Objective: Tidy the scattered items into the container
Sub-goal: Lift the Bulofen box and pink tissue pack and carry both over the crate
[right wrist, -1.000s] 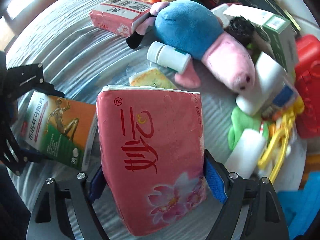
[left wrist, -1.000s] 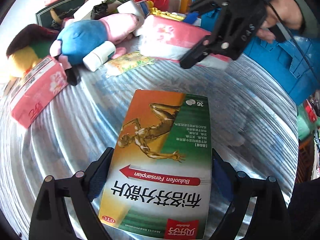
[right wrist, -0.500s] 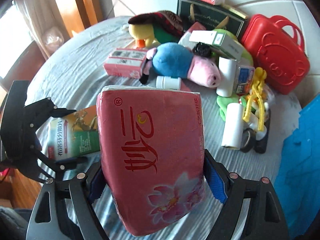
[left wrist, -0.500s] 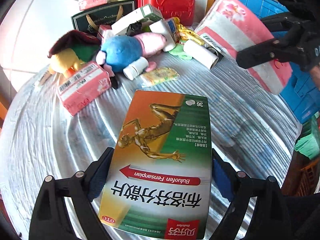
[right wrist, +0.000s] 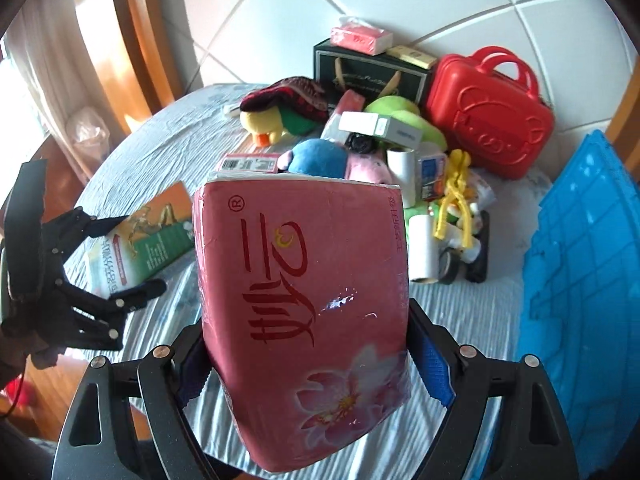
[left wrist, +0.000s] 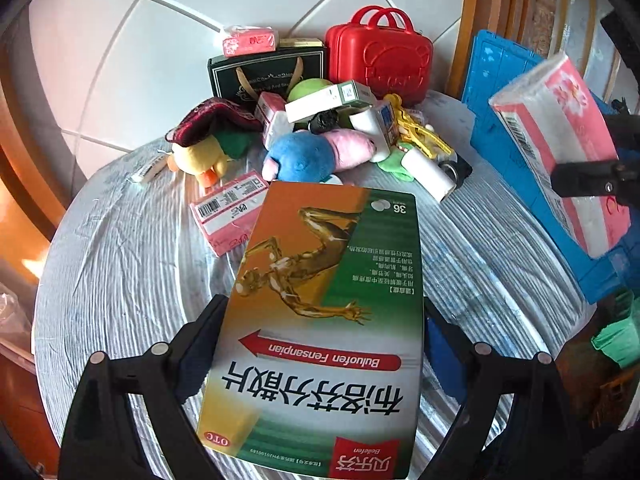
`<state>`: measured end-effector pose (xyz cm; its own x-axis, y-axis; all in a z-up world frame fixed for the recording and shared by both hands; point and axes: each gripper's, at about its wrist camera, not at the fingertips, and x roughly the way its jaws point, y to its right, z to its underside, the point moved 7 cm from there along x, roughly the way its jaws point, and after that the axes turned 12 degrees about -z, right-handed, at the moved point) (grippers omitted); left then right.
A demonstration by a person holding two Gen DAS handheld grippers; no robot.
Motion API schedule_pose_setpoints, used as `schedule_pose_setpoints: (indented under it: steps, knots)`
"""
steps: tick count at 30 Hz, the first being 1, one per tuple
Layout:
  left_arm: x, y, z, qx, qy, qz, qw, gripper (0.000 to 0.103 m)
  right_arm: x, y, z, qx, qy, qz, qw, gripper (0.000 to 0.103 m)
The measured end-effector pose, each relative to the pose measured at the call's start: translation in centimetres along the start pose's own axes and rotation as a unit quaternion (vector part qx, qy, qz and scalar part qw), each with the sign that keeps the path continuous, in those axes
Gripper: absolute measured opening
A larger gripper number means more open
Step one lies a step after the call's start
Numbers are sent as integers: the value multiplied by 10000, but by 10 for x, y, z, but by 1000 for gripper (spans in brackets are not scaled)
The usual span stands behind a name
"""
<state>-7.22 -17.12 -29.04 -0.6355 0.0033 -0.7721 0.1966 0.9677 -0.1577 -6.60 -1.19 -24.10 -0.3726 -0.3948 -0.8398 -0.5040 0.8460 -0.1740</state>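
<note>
White wall tiles back a round table (left wrist: 120, 272) with clutter heaped at its far edge. Both loads are up off the table now: the left gripper (left wrist: 320, 344) clamps the medicine box (left wrist: 320, 320), the right gripper (right wrist: 308, 356) clamps the tissue pack (right wrist: 304, 280). Up since a second ago, the pack already hangs over the blue crate (left wrist: 516, 152) beside the table, so the drop looks close.

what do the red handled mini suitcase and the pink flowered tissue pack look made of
Red handled mini suitcase: looks like hard moulded plastic, semi-gloss, with an embossed bear face. Pink flowered tissue pack: thin glossy plastic film, showing wrinkles and glare spots, probably over soft paper.
</note>
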Motion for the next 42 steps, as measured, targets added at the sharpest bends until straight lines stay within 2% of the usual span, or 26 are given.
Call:
schedule_pose_setpoints:
  steps: [12,27,42]
  knots:
    - [-64,-17,-44,-340,437,-320,9980,91,-70,-7,-3,241,590,24,9980,85]
    - [-141,9,-78,-414,836,-767,9927,91,-136,-1,-5,96,1200,-284,9923,86]
    - [-209,43,-113,-496,1363,-993,9844,91,-199,9,-4,-26,1692,-658,9834,86]
